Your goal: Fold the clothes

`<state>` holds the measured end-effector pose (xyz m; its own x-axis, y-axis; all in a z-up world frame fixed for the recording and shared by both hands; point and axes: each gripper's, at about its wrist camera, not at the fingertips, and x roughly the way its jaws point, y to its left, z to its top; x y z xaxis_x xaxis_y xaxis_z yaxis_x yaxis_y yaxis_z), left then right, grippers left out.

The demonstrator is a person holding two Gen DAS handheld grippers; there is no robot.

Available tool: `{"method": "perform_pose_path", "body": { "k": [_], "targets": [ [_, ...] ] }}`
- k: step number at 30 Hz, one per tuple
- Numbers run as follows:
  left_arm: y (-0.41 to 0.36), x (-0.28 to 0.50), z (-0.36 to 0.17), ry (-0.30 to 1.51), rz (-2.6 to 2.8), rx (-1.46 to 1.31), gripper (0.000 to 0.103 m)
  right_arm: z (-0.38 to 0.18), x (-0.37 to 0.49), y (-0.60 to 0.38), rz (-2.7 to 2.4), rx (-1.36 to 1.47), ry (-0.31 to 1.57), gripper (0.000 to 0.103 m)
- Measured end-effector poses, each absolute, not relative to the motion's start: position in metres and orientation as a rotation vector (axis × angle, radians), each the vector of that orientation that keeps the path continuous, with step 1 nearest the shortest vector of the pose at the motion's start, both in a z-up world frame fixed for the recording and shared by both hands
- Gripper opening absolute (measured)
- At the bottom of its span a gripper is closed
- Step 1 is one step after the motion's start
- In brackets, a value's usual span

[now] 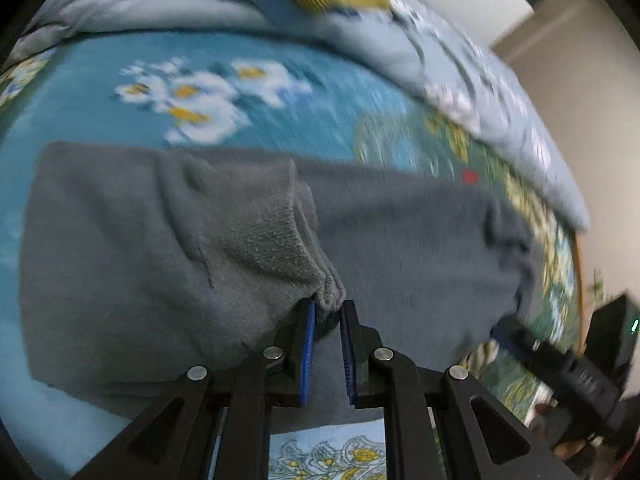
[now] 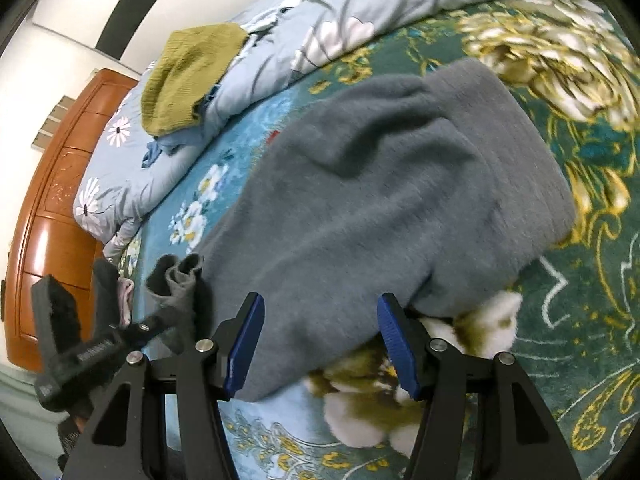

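Two tongs — left tongs (image 1: 327,312) pinching grey sweater (image 2: 380,184), right tongs (image 2: 320,312) spread — quilt (image 2: 304,32) beyond.

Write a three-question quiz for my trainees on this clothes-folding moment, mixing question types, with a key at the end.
1. True or false: the left tongs are pinching a ribbed cuff of the grey knitted sweater.
2. Multiple choice: the right tongs are A) shut on the sweater, B) open with the sweater's edge lying between their fingers, C) gripping the olive-yellow knitted garment.
3. Short answer: what does the olive-yellow garment rest on?

Key: 1 true. 2 B. 3 the pale blue floral quilt bunched along the far side of the teal floral bedspread, on top of a blue piece of clothing.
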<state>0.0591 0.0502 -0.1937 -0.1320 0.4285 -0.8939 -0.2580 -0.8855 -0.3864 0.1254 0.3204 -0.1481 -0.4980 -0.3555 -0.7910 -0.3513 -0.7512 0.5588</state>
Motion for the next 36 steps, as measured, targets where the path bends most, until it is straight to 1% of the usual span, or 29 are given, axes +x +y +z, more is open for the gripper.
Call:
{"method": "perform_pose_path", "body": {
  "k": [1, 4, 6, 9, 10, 11, 12, 13, 16, 18, 19, 21, 22, 24, 26, 28, 32, 34, 35, 36],
  "targets": [
    [0.054, 0.062, -0.202, -0.2, 2.008, -1.714, 0.014, -0.15, 0.126, 0.32, -2.476, 1.578, -1.109, 0.06],
    [0.052, 0.064, -0.22, -0.225, 1.928, -1.763, 0.017, -0.155, 0.126, 0.321, -2.463, 1.595, -1.115, 0.06],
    [0.048, 0.067, -0.222, -0.253, 1.885, -1.775, 0.018, -0.154, 0.124, 0.318, -2.462, 1.598, -1.096, 0.06],
    [0.022, 0.065, -0.201, -0.469, 1.843, -1.694, 0.02, -0.145, 0.118, 0.311, -2.464, 1.557, -1.054, 0.06],
    [0.01, 0.061, -0.19, -0.541, 1.871, -1.65, 0.028, -0.141, 0.115, 0.306, -2.459, 1.538, -1.03, 0.06],
    [-0.006, 0.054, -0.181, -0.574, 1.956, -1.63, 0.043, -0.138, 0.111, 0.3, -2.454, 1.52, -1.007, 0.06],
    [-0.022, 0.047, -0.172, -0.607, 2.043, -1.609, 0.049, -0.135, 0.107, 0.294, -2.441, 1.502, -0.987, 0.06],
    [-0.035, 0.041, -0.169, -0.597, 2.116, -1.622, 0.054, -0.134, 0.101, 0.285, -2.417, 1.485, -0.974, 0.06],
    [-0.073, 0.028, -0.169, -0.571, 2.307, -1.682, 0.054, -0.14, 0.08, 0.254, -2.328, 1.471, -0.944, 0.061],
    [-0.1, 0.026, -0.178, -0.574, 2.395, -1.747, 0.057, -0.148, 0.067, 0.231, -2.28, 1.486, -0.91, 0.061],
    [-0.113, 0.027, -0.189, -0.616, 2.411, -1.815, 0.06, -0.152, 0.06, 0.22, -2.259, 1.497, -0.891, 0.061],
    [-0.126, 0.031, -0.206, -0.661, 2.39, -1.913, 0.061, -0.16, 0.049, 0.198, -2.231, 1.524, -0.834, 0.062],
    [-0.127, 0.032, -0.211, -0.674, 2.387, -1.928, 0.061, -0.162, 0.043, 0.19, -2.227, 1.538, -0.803, 0.063],
    [-0.128, 0.035, -0.219, -0.699, 2.38, -1.953, 0.061, -0.167, 0.033, 0.176, -2.221, 1.562, -0.743, 0.078],
    [-0.125, 0.036, -0.225, -0.695, 2.383, -1.966, 0.061, -0.169, 0.023, 0.168, -2.232, 1.568, -0.692, 0.078],
    [-0.124, 0.038, -0.227, -0.659, 2.391, -1.974, 0.061, -0.174, 0.014, 0.166, -2.238, 1.58, -0.703, 0.078],
    [-0.13, 0.041, -0.229, -0.728, 2.383, -1.962, 0.061, -0.182, 0.005, 0.168, -2.173, 1.565, -0.854, 0.078],
    [-0.135, 0.042, -0.226, -0.797, 2.387, -1.934, 0.061, -0.184, 0.003, 0.166, -2.156, 1.566, -0.895, 0.076],
    [-0.138, 0.041, -0.224, -0.833, 2.393, -1.917, 0.061, -0.185, 0.002, 0.164, -2.157, 1.572, -0.901, 0.068],
    [-0.141, 0.04, -0.221, -0.868, 2.398, -1.9, 0.061, -0.185, 0.002, 0.163, -2.154, 1.575, -0.914, 0.052]
  ]
}}
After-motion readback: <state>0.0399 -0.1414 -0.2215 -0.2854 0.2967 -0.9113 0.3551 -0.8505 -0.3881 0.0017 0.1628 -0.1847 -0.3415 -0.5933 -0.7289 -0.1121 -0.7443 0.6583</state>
